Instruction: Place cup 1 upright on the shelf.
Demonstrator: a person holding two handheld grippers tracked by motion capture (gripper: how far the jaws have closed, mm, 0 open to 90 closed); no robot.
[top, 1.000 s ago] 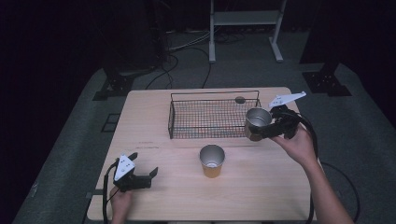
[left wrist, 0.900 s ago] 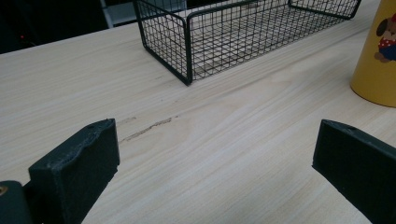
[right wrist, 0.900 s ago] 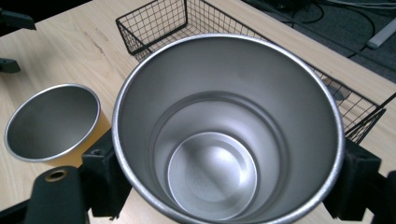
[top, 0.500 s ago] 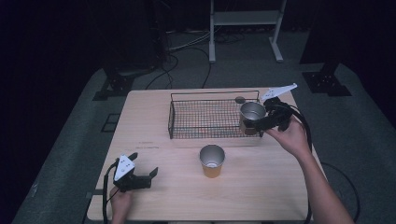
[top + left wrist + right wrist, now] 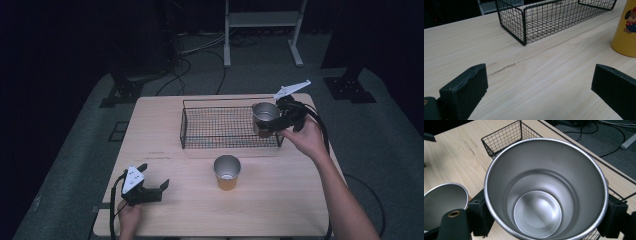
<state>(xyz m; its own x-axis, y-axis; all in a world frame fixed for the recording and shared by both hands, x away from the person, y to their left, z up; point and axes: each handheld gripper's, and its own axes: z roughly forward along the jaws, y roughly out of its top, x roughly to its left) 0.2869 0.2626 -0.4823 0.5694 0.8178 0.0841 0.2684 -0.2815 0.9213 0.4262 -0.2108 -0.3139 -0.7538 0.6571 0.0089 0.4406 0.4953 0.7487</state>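
Note:
My right gripper (image 5: 268, 124) is shut on a bare steel cup (image 5: 264, 118), which it holds upright in the air over the right end of the black wire basket (image 5: 220, 129). In the right gripper view the black jaws clamp both sides of the empty steel cup (image 5: 546, 190). A yellow cup (image 5: 227, 173) with a steel lining stands on the table in front of the basket. My left gripper (image 5: 154, 176) rests at the front left of the table, its jaws wide open (image 5: 541, 82) with nothing between them.
The wooden table (image 5: 160, 140) carries the basket (image 5: 549, 20) at the back. The yellow cup (image 5: 625, 30), printed with a cartoon dog, stands to the right in the left gripper view. Cables and a white stand's legs (image 5: 262, 30) lie on the floor beyond.
My right gripper has carried the steel cup left and a little up, from beside the basket's right end to over it. The left gripper has stayed still.

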